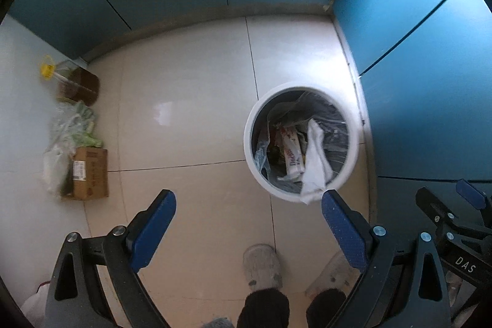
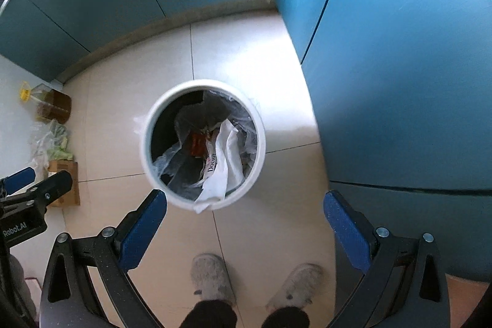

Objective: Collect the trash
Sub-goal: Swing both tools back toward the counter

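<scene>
Looking straight down on a white bin (image 1: 303, 143) standing on pale floor tiles (image 1: 190, 119), close beside blue cabinet doors (image 1: 424, 88). Lined with a clear plastic bag (image 2: 170, 159) and holding trash: a white crumpled paper (image 1: 316, 162) draped over the near rim, a printed white wrapper (image 1: 292, 156) beside it, something reddish (image 2: 196, 143) deeper in. Left gripper (image 1: 248, 223) above the floor with blue pads (image 1: 153, 229) spread wide, nothing between them. Right gripper (image 2: 245, 223) likewise wide apart and empty, the bin's near rim showing in the gap between its fingers. Against the far left wall: a bottle with a yellow cap (image 1: 73, 82) lying down, a bag of greens (image 1: 70, 128), a small cardboard box (image 1: 90, 172). Two grey slippers (image 2: 212, 278) and dark trouser legs (image 2: 212, 314) at the bottom edge, just short of the bin.
</scene>
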### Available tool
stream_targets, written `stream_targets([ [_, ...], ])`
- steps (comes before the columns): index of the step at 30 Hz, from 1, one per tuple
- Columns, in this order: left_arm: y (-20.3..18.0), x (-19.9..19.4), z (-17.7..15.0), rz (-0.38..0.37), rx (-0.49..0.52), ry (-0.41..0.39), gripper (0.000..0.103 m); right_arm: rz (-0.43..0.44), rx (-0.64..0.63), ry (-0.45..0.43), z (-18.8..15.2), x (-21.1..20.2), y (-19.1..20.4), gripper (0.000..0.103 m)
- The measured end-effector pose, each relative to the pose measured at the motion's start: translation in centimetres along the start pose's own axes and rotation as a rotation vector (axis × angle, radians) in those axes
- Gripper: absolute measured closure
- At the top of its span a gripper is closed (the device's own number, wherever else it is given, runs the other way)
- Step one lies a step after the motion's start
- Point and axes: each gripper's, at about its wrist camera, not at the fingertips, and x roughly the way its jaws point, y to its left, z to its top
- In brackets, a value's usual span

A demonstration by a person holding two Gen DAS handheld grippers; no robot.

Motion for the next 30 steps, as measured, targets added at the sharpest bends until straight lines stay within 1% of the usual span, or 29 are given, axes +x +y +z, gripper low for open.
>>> stream_targets([
  [1, -0.3, -1.6, -0.1, -0.003, -0.001, -0.01, 0.006, -0.003, -0.002, -0.008, -0.1, -1.5, -0.1, 0.0],
  [2, -0.4, -3.7, -0.5, -0.009, -0.002, -0.024, 0.006, -0.006, -0.005, -0.019, -0.3, -3.5, -0.1, 0.0],
  [5, -0.7, -8.4, -1.3, -0.009, 0.0, -0.052, 0.006, -0.008, -0.008, -0.056, -0.9, -9.7, -0.6, 0.0],
  [6, -1.0, -10.3, -1.8, -0.014, 0.0, -0.062, 0.006, -0.008, -0.011, -0.065, -1.1, -11.2, -0.6, 0.0],
  [8, -1.3, -13.3, -2.5, -0.017, 0.003, -0.081, 0.006, -0.007, -0.016, -0.091, -1.7, -15.7, -0.8, 0.0],
  [12, -1.9, -19.8, -4.3, -0.036, 0.011, -0.12, 0.006, 0.004, -0.016, -0.136, -3.0, -23.9, -1.1, 0.0],
  [13, -2.0, -21.0, -4.7, -0.041, 0.013, -0.128, 0.006, 0.013, -0.016, -0.144, -3.4, -25.7, -1.3, 0.0],
  [14, -2.1, -23.0, -5.2, -0.044, 0.014, -0.145, 0.006, 0.016, -0.015, -0.15, -3.6, -27.1, -1.3, 0.0],
  [17, -2.3, -26.8, -6.3, -0.053, 0.024, -0.177, 0.006, 0.035, -0.016, -0.181, -4.7, -32.6, -1.8, 0.0],
  [21, -2.6, -31.6, -7.7, -0.053, 0.033, -0.222, 0.006, 0.047, -0.025, -0.223, -6.0, -37.7, -2.2, 0.0],
  [23, -2.7, -33.2, -8.2, -0.058, 0.031, -0.233, 0.006, 0.061, -0.024, -0.242, -6.6, -40.3, -2.7, 0.0],
  [27, -3.5, -35.6, -8.8, -0.045, 0.039, -0.251, 0.006, 0.086, -0.005, -0.278, -7.6, -43.0, -3.6, 0.0],
  [28, -3.9, -36.1, -8.8, -0.033, 0.043, -0.248, 0.006, 0.104, 0.02, -0.286, -7.8, -43.8, -4.3, 0.0],
  [29, -4.5, -36.6, -8.7, -0.023, 0.053, -0.247, 0.006, 0.115, 0.037, -0.29, -7.9, -43.6, -4.7, 0.0],
  [30, -5.2, -37.1, -8.7, -0.019, 0.065, -0.253, 0.006, 0.136, 0.077, -0.298, -8.0, -44.2, -5.9, 0.0],
])
